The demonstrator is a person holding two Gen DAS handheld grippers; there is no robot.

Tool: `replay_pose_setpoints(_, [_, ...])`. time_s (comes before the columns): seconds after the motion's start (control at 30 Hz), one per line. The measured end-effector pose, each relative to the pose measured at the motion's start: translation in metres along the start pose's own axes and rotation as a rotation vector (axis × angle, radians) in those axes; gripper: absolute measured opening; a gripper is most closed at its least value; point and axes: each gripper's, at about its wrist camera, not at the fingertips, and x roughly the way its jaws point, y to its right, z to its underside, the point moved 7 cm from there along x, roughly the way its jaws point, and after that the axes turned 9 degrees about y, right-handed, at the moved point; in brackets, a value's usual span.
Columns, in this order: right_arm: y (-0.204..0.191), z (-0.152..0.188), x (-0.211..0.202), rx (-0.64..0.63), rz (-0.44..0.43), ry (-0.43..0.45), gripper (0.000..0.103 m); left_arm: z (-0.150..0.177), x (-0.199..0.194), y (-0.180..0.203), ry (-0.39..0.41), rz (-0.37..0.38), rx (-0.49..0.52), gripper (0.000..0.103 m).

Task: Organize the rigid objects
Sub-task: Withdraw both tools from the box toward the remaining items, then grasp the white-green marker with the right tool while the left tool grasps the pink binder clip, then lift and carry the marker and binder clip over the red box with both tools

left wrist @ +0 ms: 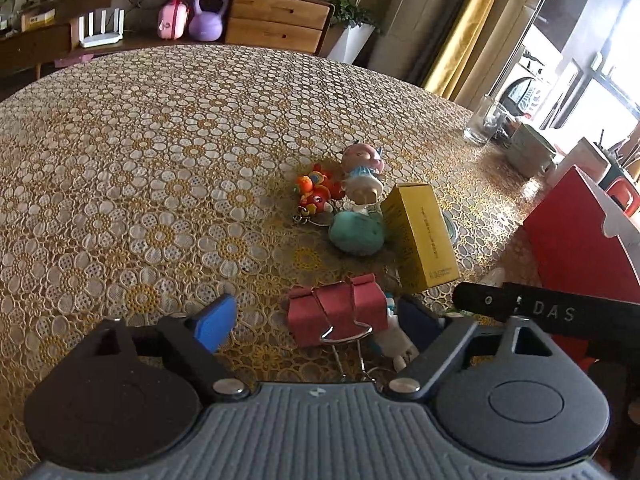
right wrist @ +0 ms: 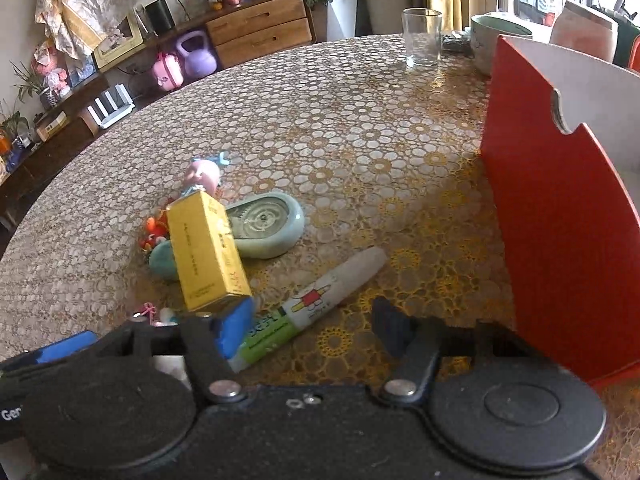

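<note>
My left gripper (left wrist: 316, 322) is open, its fingers on either side of a red binder clip (left wrist: 338, 314) lying on the table. Beyond it stand a yellow box (left wrist: 420, 236), a teal oval toy (left wrist: 356, 232), a pink doll (left wrist: 362, 172) and an orange-red keychain toy (left wrist: 316, 190). My right gripper (right wrist: 316, 332) is open and empty above a white and green glue tube (right wrist: 316, 304). The yellow box (right wrist: 206, 248) is at its left, with a pale green round tape dispenser (right wrist: 268, 224) behind. A red open box (right wrist: 560, 216) stands at right.
A clear glass (right wrist: 422, 38) and a ceramic bowl (right wrist: 496, 38) stand at the table's far right edge. The red box (left wrist: 576, 236) also shows at right in the left wrist view. A wooden sideboard (left wrist: 276, 20) with a purple kettlebell lies beyond the lace-covered table (left wrist: 140, 152).
</note>
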Motion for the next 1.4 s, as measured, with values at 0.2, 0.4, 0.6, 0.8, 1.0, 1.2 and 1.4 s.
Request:
replay_pose_setpoints(0.2, [-0.008, -0.002, 0.001, 0.008, -0.004, 0.005, 0.039, 0.001, -0.001, 0.005, -0.023, 0.03, -0.039, 0.054])
replay_pose_setpoints(0.4, [-0.007, -0.002, -0.003, 0.017, -0.018, 0.021, 0.016, 0.001, -0.002, 0.004, -0.016, 0.014, -0.041, 0.051])
replay_pose_setpoints(0.6, [-0.003, 0.003, -0.017, -0.005, -0.032, 0.045, 0.016, 0.001, -0.008, 0.004, -0.007, 0.0, -0.01, 0.051])
replay_pose_setpoints(0.8, [0.0, 0.003, -0.042, -0.027, -0.053, 0.087, 0.015, -0.002, -0.024, 0.008, 0.018, -0.003, 0.012, 0.051])
replay_pose_setpoints(1.0, [0.008, 0.002, -0.073, -0.026, -0.085, 0.138, 0.014, -0.007, -0.048, 0.022, 0.046, 0.009, 0.066, 0.051])
replay_pose_setpoints(1.2, [0.017, -0.003, -0.107, -0.013, -0.108, 0.188, 0.013, -0.011, -0.068, 0.047, 0.057, 0.032, 0.12, 0.051])
replay_pose_setpoints(1.4, [0.026, -0.014, -0.143, -0.003, -0.124, 0.255, 0.0, -0.021, -0.092, 0.081, 0.094, 0.062, 0.191, 0.051])
